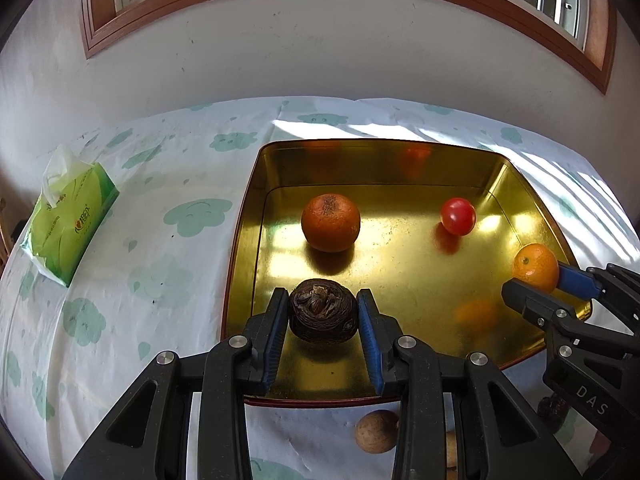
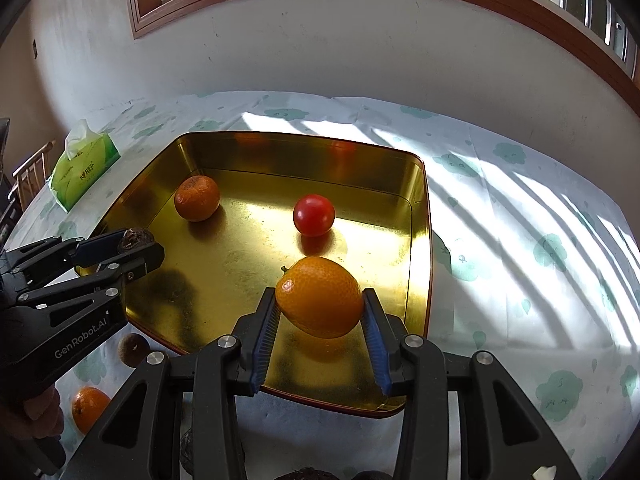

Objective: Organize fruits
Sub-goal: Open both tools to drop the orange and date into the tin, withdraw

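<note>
My left gripper (image 1: 322, 295) is shut on a dark brown wrinkled fruit (image 1: 323, 316), held over the near left part of a gold metal tray (image 1: 400, 280). Over the tray's near right side, my right gripper (image 2: 319, 294) is shut on a small orange (image 2: 320, 306). A darker mandarin (image 1: 331, 222) and a red tomato (image 1: 458, 216) lie on the tray floor further back. In the right wrist view the left gripper (image 2: 138, 245) shows at the left with the dark fruit (image 2: 134, 237) in it. In the left wrist view the right gripper (image 1: 538, 280) holds the orange (image 1: 535, 264).
A green tissue pack (image 1: 68, 224) lies left of the tray on the cloud-patterned tablecloth. Loose fruits sit in front of the tray: a tan round one (image 1: 376, 431), an orange (image 2: 89, 408) and dark ones (image 2: 188, 452). A wall with a window stands behind the table.
</note>
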Available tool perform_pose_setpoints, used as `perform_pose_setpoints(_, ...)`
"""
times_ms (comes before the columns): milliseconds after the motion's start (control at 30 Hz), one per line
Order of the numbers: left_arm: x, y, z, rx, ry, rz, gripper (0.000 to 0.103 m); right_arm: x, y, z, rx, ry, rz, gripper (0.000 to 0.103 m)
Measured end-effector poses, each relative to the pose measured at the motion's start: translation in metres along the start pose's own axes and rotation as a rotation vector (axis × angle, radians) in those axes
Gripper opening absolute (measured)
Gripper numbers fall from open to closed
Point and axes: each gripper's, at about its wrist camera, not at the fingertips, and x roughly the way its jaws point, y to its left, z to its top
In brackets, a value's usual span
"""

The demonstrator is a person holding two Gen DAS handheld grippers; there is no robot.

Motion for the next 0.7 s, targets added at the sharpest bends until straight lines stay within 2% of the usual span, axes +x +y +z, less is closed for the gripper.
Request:
perform_pose_setpoints(200, 0.001, -0.002, -0.001, 0.010, -0.001, 0.010, 0.036, 0.000, 0.000, 0.000, 0.004, -0.003, 0.006, 0.040)
perform_pose_setpoints(367, 0.000, -0.003, -0.001, 0.012, -0.001, 0.014, 0.037, -0.001, 0.002, 0.000, 0.004, -0.006, 0.014, 0.048)
perform_pose_setpoints(700, -0.012, -0.005, -0.004, 0.013, -0.010, 0.022, 0.042, -0.013, 0.005, -0.004, 0.012, -0.018, 0.028, 0.049)
